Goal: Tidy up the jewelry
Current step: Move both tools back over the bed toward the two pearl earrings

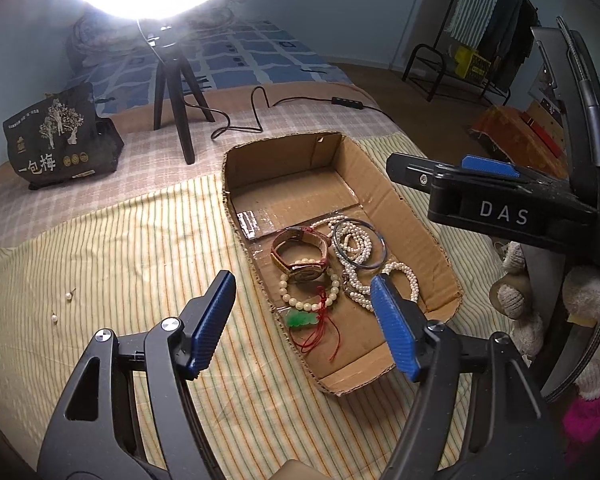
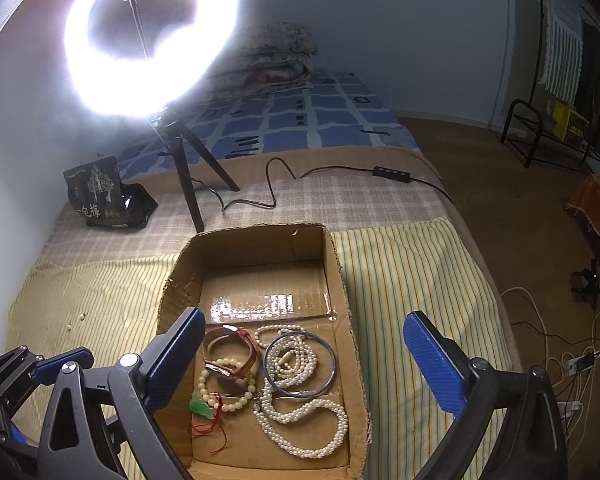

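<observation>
Left wrist view: left tongs (image 1: 304, 300) are seen spread wide, nothing pinched, held low over the near-left corner of the cardboard box (image 1: 440, 240) on the bed. Inside the box the jewelry is piled at the near end: watch (image 1: 300, 258), pale bead bracelet (image 1: 310, 290) with a green pendant (image 1: 300, 319) and red cord, blue bangle (image 1: 360, 244), pearl strands (image 1: 380, 284). Two pearl earrings (image 1: 60, 307) are left loose on the striped cloth (image 1: 120, 264), well apart from the box, to the left of the left tongs. The right tongs (image 1: 452, 176) are seen from the side at the far right, above the box's right wall; spread or pressed together cannot be told here.

Right wrist view: right tongs (image 2: 300, 348) are spread wide, empty, centred over the box's near half. The earrings (image 2: 77, 320) show as small pale dots on the cloth, far left, beyond the box wall (image 2: 168, 300).

Judgement: the earrings are likely what is left to be put in. They lie left of both tongs, on the left hand's side, so the left is taken as nearer; a leftward shift away from the box is called for. Their long axis is too small to be read.
</observation>
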{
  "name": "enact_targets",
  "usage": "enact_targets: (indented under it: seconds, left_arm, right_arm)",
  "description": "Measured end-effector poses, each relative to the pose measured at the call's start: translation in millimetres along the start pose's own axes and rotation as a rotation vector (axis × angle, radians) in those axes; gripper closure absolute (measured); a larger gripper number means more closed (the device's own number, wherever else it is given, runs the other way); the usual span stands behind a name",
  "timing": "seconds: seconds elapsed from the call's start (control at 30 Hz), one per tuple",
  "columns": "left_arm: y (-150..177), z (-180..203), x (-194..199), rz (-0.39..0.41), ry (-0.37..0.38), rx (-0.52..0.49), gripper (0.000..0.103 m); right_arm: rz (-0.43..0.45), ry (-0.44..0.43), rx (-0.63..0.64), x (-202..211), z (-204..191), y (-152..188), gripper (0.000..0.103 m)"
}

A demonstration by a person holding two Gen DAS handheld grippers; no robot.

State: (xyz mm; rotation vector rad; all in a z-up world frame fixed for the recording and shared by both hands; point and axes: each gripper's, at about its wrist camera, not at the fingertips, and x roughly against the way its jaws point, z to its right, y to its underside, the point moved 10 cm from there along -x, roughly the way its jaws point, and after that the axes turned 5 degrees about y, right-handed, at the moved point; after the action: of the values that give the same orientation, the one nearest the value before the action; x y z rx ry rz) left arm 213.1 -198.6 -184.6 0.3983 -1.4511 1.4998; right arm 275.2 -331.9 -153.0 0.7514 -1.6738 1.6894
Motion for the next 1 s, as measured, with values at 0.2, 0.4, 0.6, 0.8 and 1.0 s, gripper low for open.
enact_targets:
  seconds: [0.2, 0.4, 0.6, 0.8, 1.0]
  left_arm:
    - [0.9, -10.0, 10.6, 0.013, -0.007, 0.008, 0.031]
    - [0.9, -20.9, 22.0, 0.032, -0.012, 0.017, 0.031]
    - [4.2, -35.1, 31.5, 0.038, -0.021, 0.026, 0.031]
    - [9.6, -55.9, 41.0, 0.043, -0.037, 0.049, 0.031]
    - [13.5, -79.2, 54.3, 0.058, -0.049, 0.084, 0.031]
  right_arm:
    - [0.012, 0.000, 0.020, 4.3, -12.4, -3.4, 0.000]
    - [0.021, -0.010, 0.049, 7.5, -30.8, -5.3, 0.000]
    - [0.034, -0.029, 0.077, 9.4, -50.7, -8.5, 0.000]
    - [0.046, -0.052, 0.098, 9.6, -73.1, -12.0, 0.000]
    - [0.062, -0.066, 0.127, 9.9, -100.1, -15.0, 0.000]
